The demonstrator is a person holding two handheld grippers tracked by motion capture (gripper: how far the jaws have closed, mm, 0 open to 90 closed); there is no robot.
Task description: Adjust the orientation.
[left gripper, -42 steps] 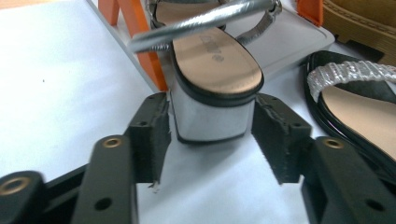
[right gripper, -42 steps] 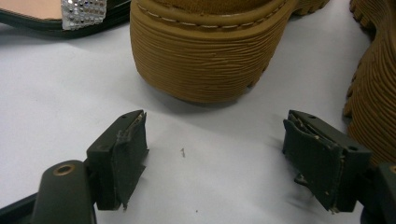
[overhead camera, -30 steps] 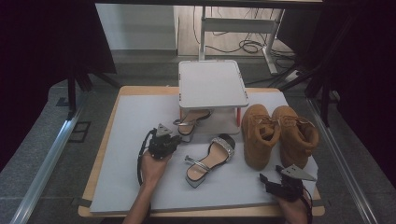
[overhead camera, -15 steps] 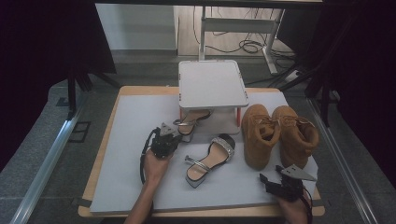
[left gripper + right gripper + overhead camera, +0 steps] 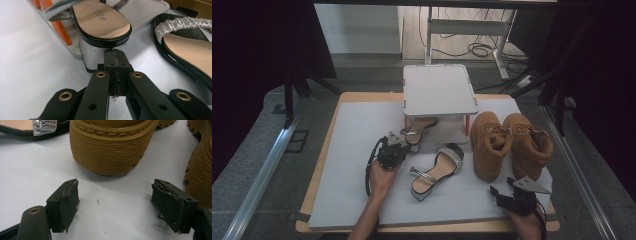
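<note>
With its jaws pressed together, the left gripper (image 5: 115,72) noses up to the block heel of a sandal (image 5: 101,21) under the small white stand (image 5: 440,90), while the right gripper (image 5: 115,205) rests wide open on the grey mat (image 5: 347,150) before two tan boots (image 5: 512,142).

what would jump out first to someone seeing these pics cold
Likely the pair of tan boots standing side by side at the right of the white mat, the strongest colour on it. Next, the two silver heeled sandals: one sandal lies mid-mat, the other sandal is tucked under the small white stand. The left gripper, jaws shut, sits right at that tucked sandal's block heel, while the right gripper rests open near the boots.
</note>
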